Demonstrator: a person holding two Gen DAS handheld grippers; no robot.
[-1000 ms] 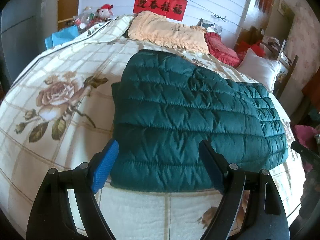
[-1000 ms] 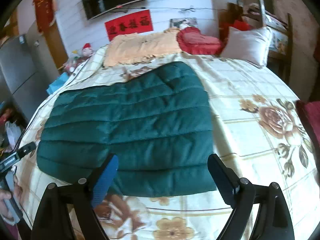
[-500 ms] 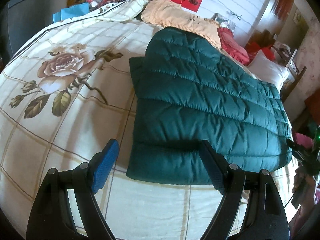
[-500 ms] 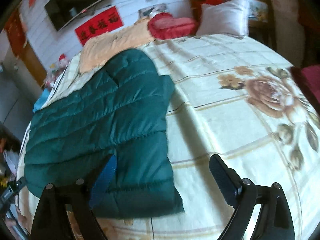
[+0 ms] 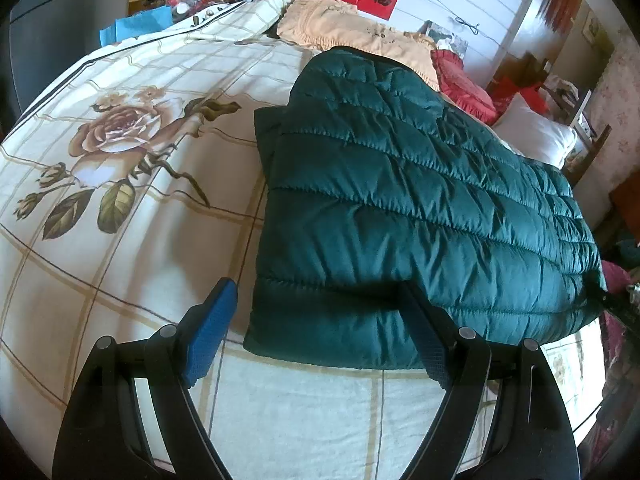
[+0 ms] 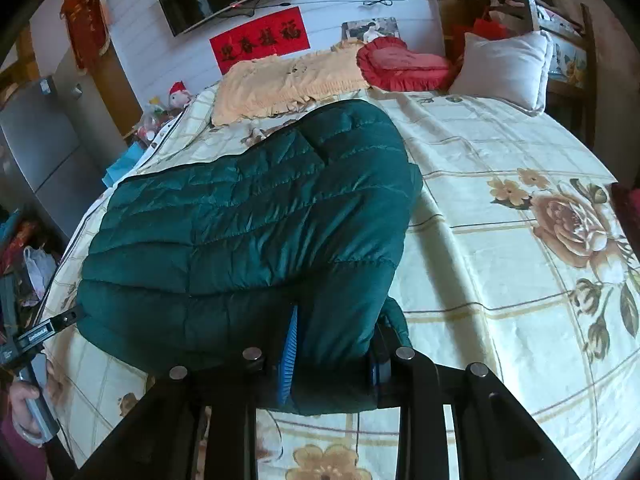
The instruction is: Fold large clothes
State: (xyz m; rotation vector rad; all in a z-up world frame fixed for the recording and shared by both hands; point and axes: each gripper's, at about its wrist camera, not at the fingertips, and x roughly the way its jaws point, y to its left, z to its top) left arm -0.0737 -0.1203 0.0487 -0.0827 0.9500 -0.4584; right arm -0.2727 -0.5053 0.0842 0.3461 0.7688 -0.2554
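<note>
A dark green quilted down jacket [image 5: 404, 208] lies folded on the floral bedspread [image 5: 120, 184]. My left gripper [image 5: 320, 320] is open at the jacket's near left corner, its fingers straddling the hem just above the bed. In the right wrist view my right gripper [image 6: 334, 344] is shut on the near right corner of the jacket [image 6: 256, 224], and the pinched fabric bulges between the blue pads [image 6: 289, 348]. The left gripper [image 6: 36, 336] shows at that view's left edge.
A peach pillow [image 6: 280, 80], a red heart cushion [image 6: 400, 64] and a white pillow [image 6: 504, 64] lie at the bed's head. Toys and a blue bag [image 5: 136, 28] sit beside the bed. A wooden chair [image 6: 560, 20] stands at the far right.
My right gripper has closed on the jacket's near right corner, bunching it. My left gripper has moved nearer the near left corner and stays open.
</note>
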